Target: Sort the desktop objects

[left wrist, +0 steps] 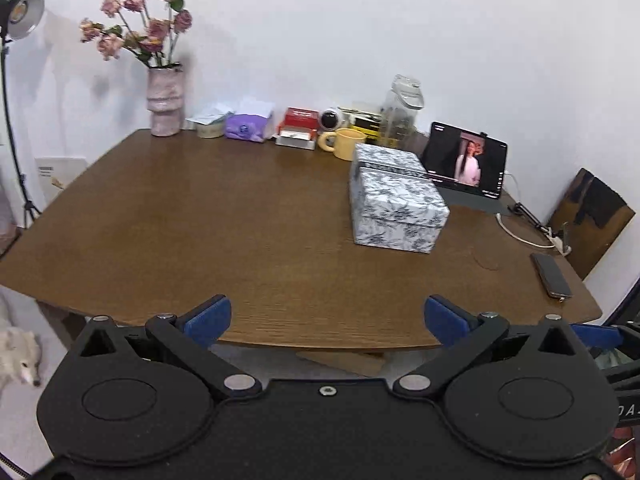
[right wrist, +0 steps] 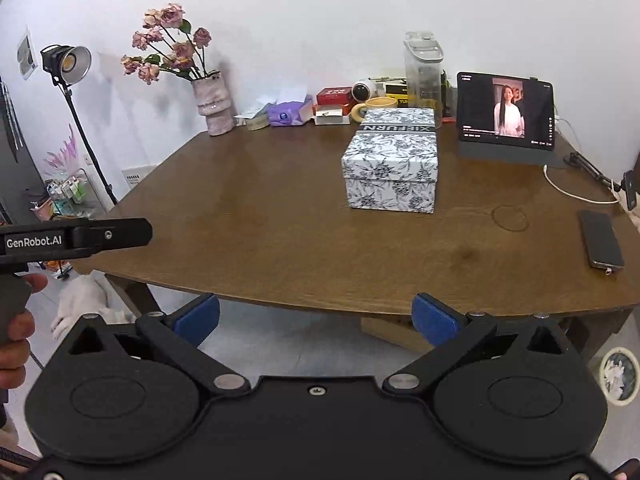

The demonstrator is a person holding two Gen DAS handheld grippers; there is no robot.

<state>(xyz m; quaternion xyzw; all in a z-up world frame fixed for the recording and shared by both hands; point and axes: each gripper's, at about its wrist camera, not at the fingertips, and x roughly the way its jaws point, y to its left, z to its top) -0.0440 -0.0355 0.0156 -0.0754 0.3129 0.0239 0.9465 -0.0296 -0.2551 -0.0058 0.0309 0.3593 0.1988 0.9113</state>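
Observation:
A lidded box with a black-and-white flower print (left wrist: 396, 200) (right wrist: 391, 160) stands on the brown wooden table (left wrist: 200, 220) (right wrist: 240, 208), right of centre. A dark phone (left wrist: 551, 274) (right wrist: 600, 240) lies flat near the right edge. Along the back wall sit a purple tissue pack (left wrist: 250, 125) (right wrist: 286, 113), a red and white box (left wrist: 298, 128) (right wrist: 334, 98), a yellow mug (left wrist: 345, 143) (right wrist: 374, 105) and a clear jar (left wrist: 402, 110) (right wrist: 424, 76). My left gripper (left wrist: 327, 320) is open over the near table edge, holding nothing. My right gripper (right wrist: 316, 318) is open too, just short of that edge.
A tablet (left wrist: 464, 160) (right wrist: 506, 110) playing video leans at the back right, with a white cable (right wrist: 576, 196) beside it. A vase of pink flowers (left wrist: 165, 100) (right wrist: 214, 100) stands at the back left. A studio lamp (right wrist: 66, 64) and a white dog (left wrist: 20, 356) are left of the table.

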